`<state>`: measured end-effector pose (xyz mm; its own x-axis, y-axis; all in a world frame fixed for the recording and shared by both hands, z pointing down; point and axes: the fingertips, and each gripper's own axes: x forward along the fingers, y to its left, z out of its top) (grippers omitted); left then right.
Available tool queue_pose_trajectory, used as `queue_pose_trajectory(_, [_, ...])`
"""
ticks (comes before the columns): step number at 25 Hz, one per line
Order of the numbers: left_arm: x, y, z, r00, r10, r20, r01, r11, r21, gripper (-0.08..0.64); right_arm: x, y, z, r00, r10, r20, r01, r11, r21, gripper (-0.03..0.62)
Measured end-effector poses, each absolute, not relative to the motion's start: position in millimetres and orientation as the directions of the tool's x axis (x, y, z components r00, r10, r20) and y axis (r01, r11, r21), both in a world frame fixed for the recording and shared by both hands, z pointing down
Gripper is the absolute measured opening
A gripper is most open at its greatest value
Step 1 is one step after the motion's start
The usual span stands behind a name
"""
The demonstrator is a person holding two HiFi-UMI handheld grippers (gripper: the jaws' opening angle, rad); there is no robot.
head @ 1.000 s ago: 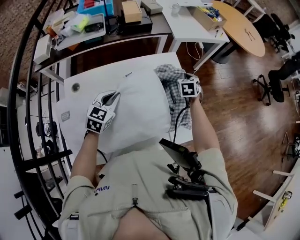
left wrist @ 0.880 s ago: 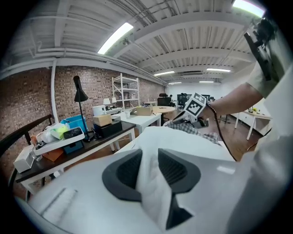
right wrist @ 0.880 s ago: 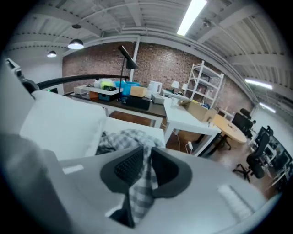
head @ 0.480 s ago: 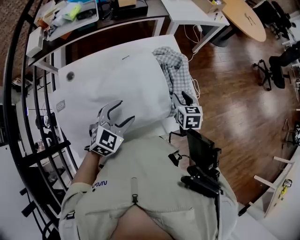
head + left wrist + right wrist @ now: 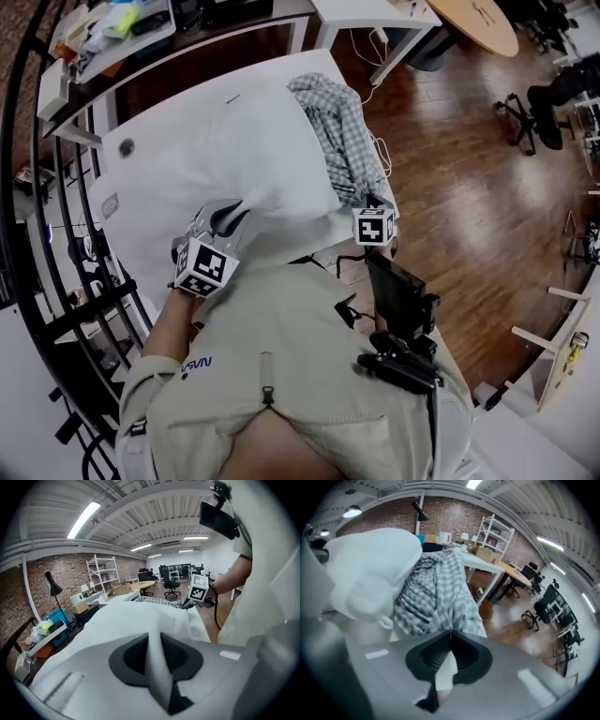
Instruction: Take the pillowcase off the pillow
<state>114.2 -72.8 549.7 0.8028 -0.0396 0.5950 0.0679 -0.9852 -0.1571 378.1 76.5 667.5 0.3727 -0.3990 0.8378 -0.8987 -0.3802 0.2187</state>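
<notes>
A plump white pillow [image 5: 253,141] lies on the white table [image 5: 127,192], and a grey-and-white checked cloth [image 5: 342,141] is bunched along its right side. At the pillow's near left corner my left gripper [image 5: 223,217] has just closed, and a fold of white fabric [image 5: 157,667] is pinched between its jaws. My right gripper [image 5: 372,204] is at the near right corner, below the checked cloth [image 5: 436,597]. It has also just closed, and a strip of white fabric [image 5: 446,670] is caught between its jaws. The pillow [image 5: 370,573] bulges to its left.
A cluttered dark desk [image 5: 112,28] stands beyond the table and a black railing [image 5: 37,187] runs along the left. To the right is wooden floor [image 5: 450,187] with a round wooden table [image 5: 478,14] and an office chair [image 5: 534,112]. A black device [image 5: 398,309] hangs at my chest.
Both grippers have come back along the pillow to its near corners. Half a second ago their jaws stood open; now each is shut on white fabric.
</notes>
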Motion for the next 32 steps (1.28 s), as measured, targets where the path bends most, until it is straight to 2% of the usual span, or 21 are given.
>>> queue_pose_trajectory(3, [111.4,-65.2,562.0,0.795,-0.007,0.607,0.087,-0.988,-0.125,0.094,383.5,92.9,688.5,0.333,-0.347,0.877,-0.908,-0.370,0.199,0.011])
queue_pose_trajectory(5, [114.3,-57.9,570.2,0.793,0.015,0.609,0.095,-0.991,-0.099,0.156,381.7,94.3,689.0,0.317,-0.351,0.881,-0.908,-0.380,0.175,0.019])
queue_pose_trajectory(8, [114.6,-52.0,549.9,0.830,0.018,0.558,0.077,-0.994,-0.083,0.238,369.4,71.0,649.3,0.295,-0.491,0.820,-0.922,-0.372,0.109,0.127])
queue_pose_trajectory(10, [108.1,-55.9,516.0,0.875,-0.014,0.483,0.033,-0.995,-0.090,0.244,351.6,35.4,602.7,0.242,-0.655,0.716,-0.953,-0.298,0.049,0.175])
queue_pose_trajectory(12, [88.9,-71.0,484.5,0.910,-0.107,0.401,-0.077,-0.993,-0.090,0.244,326.8,-4.7,562.4,0.152,-0.775,0.613,-0.982,-0.191,0.002,0.212])
queue_pose_trajectory(14, [51.9,-100.2,471.2,0.892,-0.275,0.358,-0.265,-0.961,-0.078,0.269,303.2,-40.3,540.6,0.075,-0.824,0.562,-0.996,-0.091,-0.001,0.236])
queue_pose_trajectory(16, [-6.2,-138.8,486.6,0.787,-0.460,0.410,-0.478,-0.876,-0.064,0.318,288.6,-67.5,541.9,0.028,-0.819,0.572,-1.000,-0.020,0.021,0.260])
queue_pose_trajectory(18, [-71.1,-172.4,517.0,0.631,-0.588,0.506,-0.660,-0.750,-0.048,0.409,282.0,-85.0,559.9,0.003,-0.785,0.619,-0.999,0.018,0.027,0.277])
queue_pose_trajectory(20, [-116.1,-189.1,550.7,0.545,-0.602,0.584,-0.748,-0.664,0.014,0.454,276.0,-93.9,583.3,-0.018,-0.749,0.662,-1.000,0.030,0.006,0.276])
queue_pose_trajectory(22, [-125.2,-192.3,582.6,0.579,-0.535,0.615,-0.747,-0.651,0.137,0.465,269.3,-97.7,599.8,-0.017,-0.734,0.679,-1.000,0.029,0.006,0.235])
queue_pose_trajectory(24, [-114.1,-192.5,600.7,0.649,-0.472,0.597,-0.706,-0.665,0.242,0.443,266.5,-100.4,602.7,0.028,-0.740,0.672,-0.998,0.015,0.058,0.166])
queue_pose_trajectory(25, [-108.9,-193.3,600.0,0.674,-0.460,0.578,-0.688,-0.675,0.266,0.378,266.4,-102.2,598.3,0.058,-0.751,0.657,-0.996,0.002,0.091,0.129])
queue_pose_trajectory(27, [-101.9,-198.2,577.3,0.714,-0.483,0.507,-0.667,-0.690,0.281,0.173,266.6,-107.1,577.5,0.109,-0.792,0.601,-0.990,-0.032,0.138,0.050])
queue_pose_trajectory(28, [-98.2,-202.3,559.3,0.731,-0.505,0.459,-0.659,-0.698,0.281,0.077,267.0,-110.3,562.0,0.131,-0.819,0.559,-0.987,-0.052,0.155,0.031])
queue_pose_trajectory(29, [-94.0,-206.9,540.6,0.745,-0.525,0.411,-0.650,-0.709,0.273,0.014,267.7,-113.3,544.7,0.151,-0.845,0.513,-0.983,-0.073,0.170,0.025])
queue_pose_trajectory(32, [-81.8,-215.7,486.9,0.780,-0.554,0.290,-0.620,-0.749,0.233,0.009,271.4,-116.0,493.4,0.210,-0.903,0.376,-0.969,-0.141,0.203,0.018])
